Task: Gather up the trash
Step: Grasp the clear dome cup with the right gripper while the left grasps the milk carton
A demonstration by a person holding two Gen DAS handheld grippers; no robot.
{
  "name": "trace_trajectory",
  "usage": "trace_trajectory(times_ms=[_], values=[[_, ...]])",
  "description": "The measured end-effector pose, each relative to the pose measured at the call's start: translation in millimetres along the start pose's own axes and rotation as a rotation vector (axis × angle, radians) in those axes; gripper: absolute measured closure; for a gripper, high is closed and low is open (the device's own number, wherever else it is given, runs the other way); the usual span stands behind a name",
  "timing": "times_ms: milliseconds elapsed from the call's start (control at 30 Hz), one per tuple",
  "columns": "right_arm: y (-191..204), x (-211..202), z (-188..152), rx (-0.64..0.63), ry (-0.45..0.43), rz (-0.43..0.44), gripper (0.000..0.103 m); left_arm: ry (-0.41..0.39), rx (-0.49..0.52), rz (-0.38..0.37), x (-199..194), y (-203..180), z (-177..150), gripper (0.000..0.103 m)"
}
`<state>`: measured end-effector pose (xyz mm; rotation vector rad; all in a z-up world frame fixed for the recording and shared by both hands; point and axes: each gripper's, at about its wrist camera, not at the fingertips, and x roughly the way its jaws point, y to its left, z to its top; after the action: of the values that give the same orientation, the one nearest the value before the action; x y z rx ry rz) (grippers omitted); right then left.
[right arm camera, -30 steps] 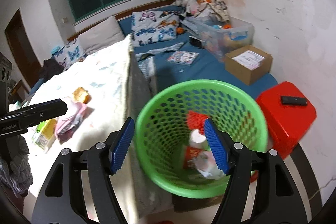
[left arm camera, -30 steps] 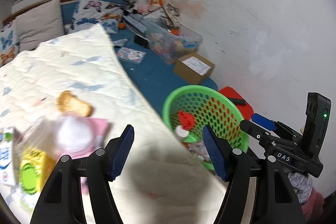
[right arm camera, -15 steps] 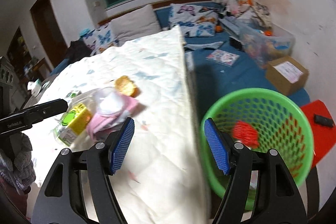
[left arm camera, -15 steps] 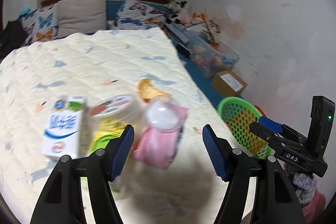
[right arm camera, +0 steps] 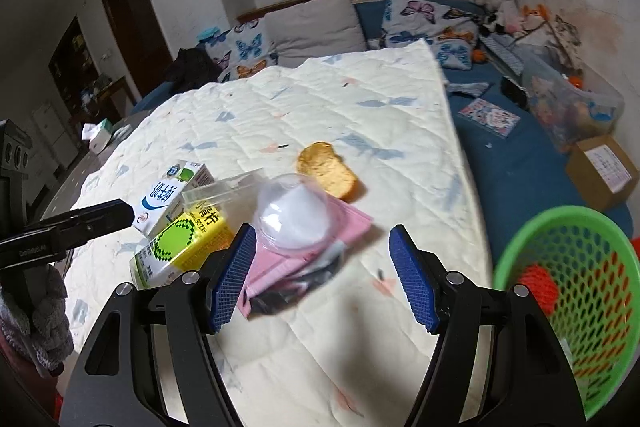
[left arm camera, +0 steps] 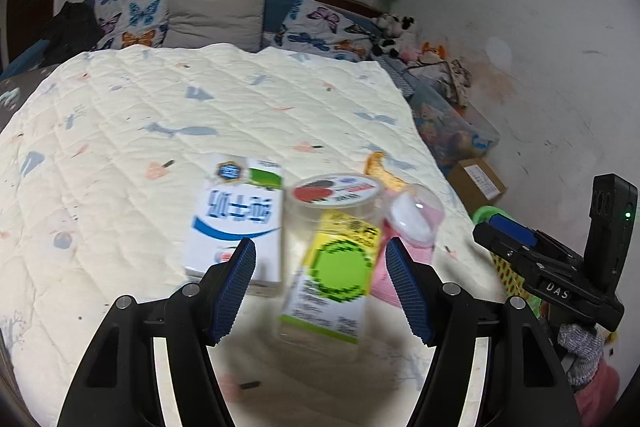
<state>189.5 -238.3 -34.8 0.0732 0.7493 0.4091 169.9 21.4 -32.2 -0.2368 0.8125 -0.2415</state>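
Trash lies in a tight cluster on the cream quilted bed cover (left arm camera: 168,131), just ahead of both my claws. My left claw (left arm camera: 322,287) stands open and empty, its blue pads either side of the clear plastic tub with the yellow-and-green label (left arm camera: 332,259), which lies on its side between them but untouched. My right claw (right arm camera: 322,273) is open too, holding nothing, and frames the clear domed plastic lid (right arm camera: 294,217) sitting on the flat pink packet (right arm camera: 320,239).

What worries me is how closely the pieces crowd. The tub touches the white-and-blue milk carton (left arm camera: 236,219) on its left and the pink packet on its right, so a pad coming down off line could shove a neighbour aside or pinch two things at once. The tub looks smooth and round, and I judge it may roll or squirt out of a shallow grip. The dome seems only to rest loosely on the packet, so lifting one may spill the other onto the bed. My two claws also work close together, and they could knock each other over the same pile.

Beyond the cluster lies a golden-brown piece of bread (right arm camera: 328,175), apart from the dome. To my right, off the bed edge, the green perforated plastic basket (right arm camera: 568,227) waits, already holding some red and pale scraps.
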Motion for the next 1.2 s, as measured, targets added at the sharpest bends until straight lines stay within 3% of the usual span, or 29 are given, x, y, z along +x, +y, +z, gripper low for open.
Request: trace_trajectory(times_ms=[267, 733, 1200], values=[[8, 31, 11, -0.027, 0.035, 0.01, 0.034, 0.009, -0.004, 0.049, 4, 16, 5, 0.038], [13, 56, 13, -0.066, 0.075, -0.002, 0.034, 0.117, 0.12, 0.163, 44, 24, 16, 0.037], [16, 66, 12, -0.077, 0.091, 0.007, 0.035, 0.16, 0.174, 0.179, 59, 25, 25, 0.032]])
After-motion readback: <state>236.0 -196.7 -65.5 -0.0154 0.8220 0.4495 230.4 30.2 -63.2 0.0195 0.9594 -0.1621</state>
